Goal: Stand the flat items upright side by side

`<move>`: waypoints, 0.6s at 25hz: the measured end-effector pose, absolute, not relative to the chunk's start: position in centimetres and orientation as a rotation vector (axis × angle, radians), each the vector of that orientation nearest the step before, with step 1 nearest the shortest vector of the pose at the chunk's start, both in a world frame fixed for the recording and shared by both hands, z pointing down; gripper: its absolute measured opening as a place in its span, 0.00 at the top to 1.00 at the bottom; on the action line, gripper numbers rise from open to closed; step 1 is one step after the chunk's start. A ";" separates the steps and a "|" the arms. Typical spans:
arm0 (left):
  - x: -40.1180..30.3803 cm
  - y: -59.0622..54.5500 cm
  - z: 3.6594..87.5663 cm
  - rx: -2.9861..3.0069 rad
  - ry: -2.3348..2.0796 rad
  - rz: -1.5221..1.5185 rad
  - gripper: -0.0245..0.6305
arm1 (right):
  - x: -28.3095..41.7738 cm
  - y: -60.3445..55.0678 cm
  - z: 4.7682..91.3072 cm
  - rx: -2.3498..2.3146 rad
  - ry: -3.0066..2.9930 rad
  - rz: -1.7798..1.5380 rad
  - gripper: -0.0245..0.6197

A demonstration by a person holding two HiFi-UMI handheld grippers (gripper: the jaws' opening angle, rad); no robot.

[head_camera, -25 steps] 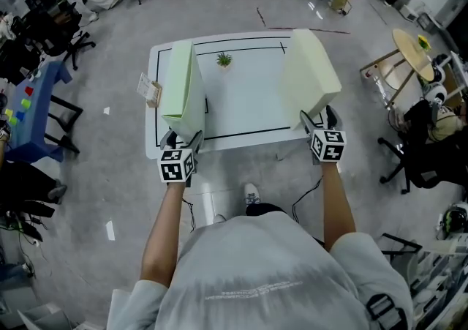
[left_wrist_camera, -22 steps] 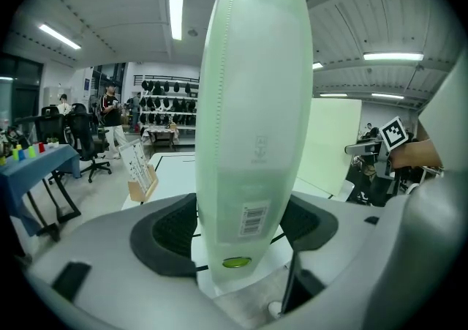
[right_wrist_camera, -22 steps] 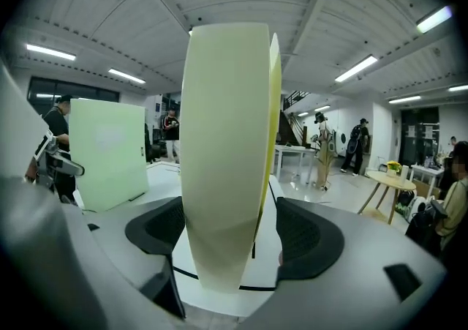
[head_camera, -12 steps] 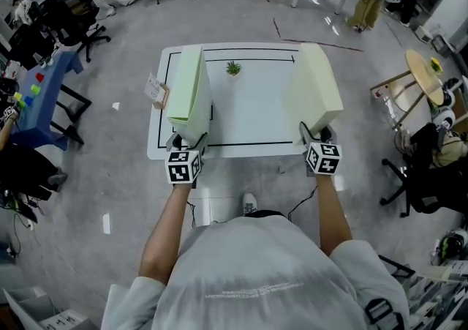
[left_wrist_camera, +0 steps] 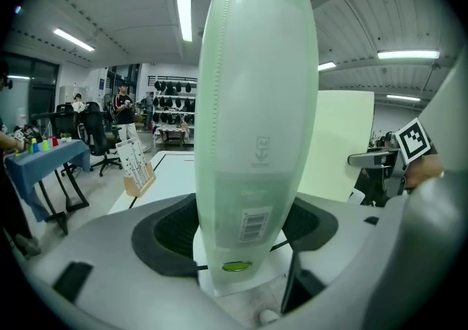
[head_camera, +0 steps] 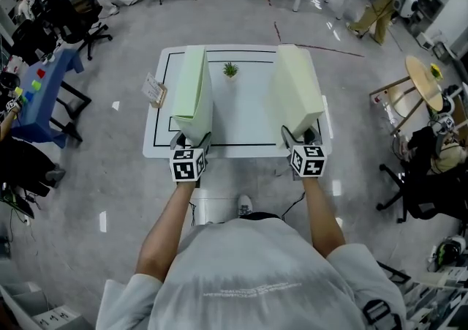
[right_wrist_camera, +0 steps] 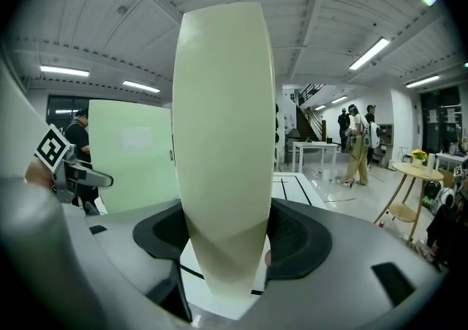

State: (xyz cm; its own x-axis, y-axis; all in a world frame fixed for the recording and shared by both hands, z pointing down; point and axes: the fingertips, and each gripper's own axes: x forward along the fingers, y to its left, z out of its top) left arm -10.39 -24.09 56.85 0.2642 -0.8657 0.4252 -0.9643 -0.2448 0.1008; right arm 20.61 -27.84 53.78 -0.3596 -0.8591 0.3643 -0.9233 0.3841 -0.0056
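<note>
The left gripper's [head_camera: 191,144] jaws are clamping the green file box [head_camera: 191,91] upright at centre-left. The right gripper's [head_camera: 300,137] jaws, having just been closing, are gripping the cream file box [head_camera: 296,87] upright at centre-right, both over the table [head_camera: 245,113].

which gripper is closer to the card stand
Left. The left gripper sits at the near edge, on the same side as the card stand; the right gripper is at the opposite side.

An open lab or workshop hall is indicated by a bare grey floor [head_camera: 110,182], white tables [head_camera: 248,109], black office chairs [head_camera: 73,21], ceiling strip lights [left_wrist_camera: 183,17] and people at workstations.
</note>
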 end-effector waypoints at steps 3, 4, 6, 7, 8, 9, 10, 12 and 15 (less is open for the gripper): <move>-9.2 -24.1 56.8 2.194 -1.672 0.394 0.43 | 19.3 -27.7 53.8 1.561 -2.344 0.294 0.46; -8.8 -24.2 56.7 2.195 -1.666 0.388 0.43 | 18.9 -27.6 53.8 1.562 -2.347 0.298 0.46; -8.0 -24.2 56.6 2.204 -1.646 0.370 0.44 | 17.9 -27.5 53.8 1.558 -2.350 0.307 0.46; -7.6 -24.2 56.5 2.211 -1.635 0.364 0.44 | 17.5 -27.5 53.8 1.556 -2.347 0.307 0.46; -7.2 -24.2 56.5 2.221 -1.623 0.362 0.44 | 17.1 -27.4 53.8 1.557 -2.342 0.305 0.46; -6.8 -24.1 56.5 2.232 -1.612 0.366 0.44 | 16.7 -27.2 53.9 1.561 -2.334 0.300 0.46; -6.3 -24.1 56.5 2.244 -1.602 0.371 0.44 | 16.5 -27.1 53.9 1.567 -2.325 0.294 0.46; -5.6 -24.0 56.6 2.264 -1.587 0.384 0.44 | 15.9 -26.9 54.0 1.576 -2.314 0.287 0.46; -5.0 -24.1 56.5 2.274 -1.583 0.389 0.44 | 14.9 -26.7 54.0 1.568 -2.323 0.307 0.46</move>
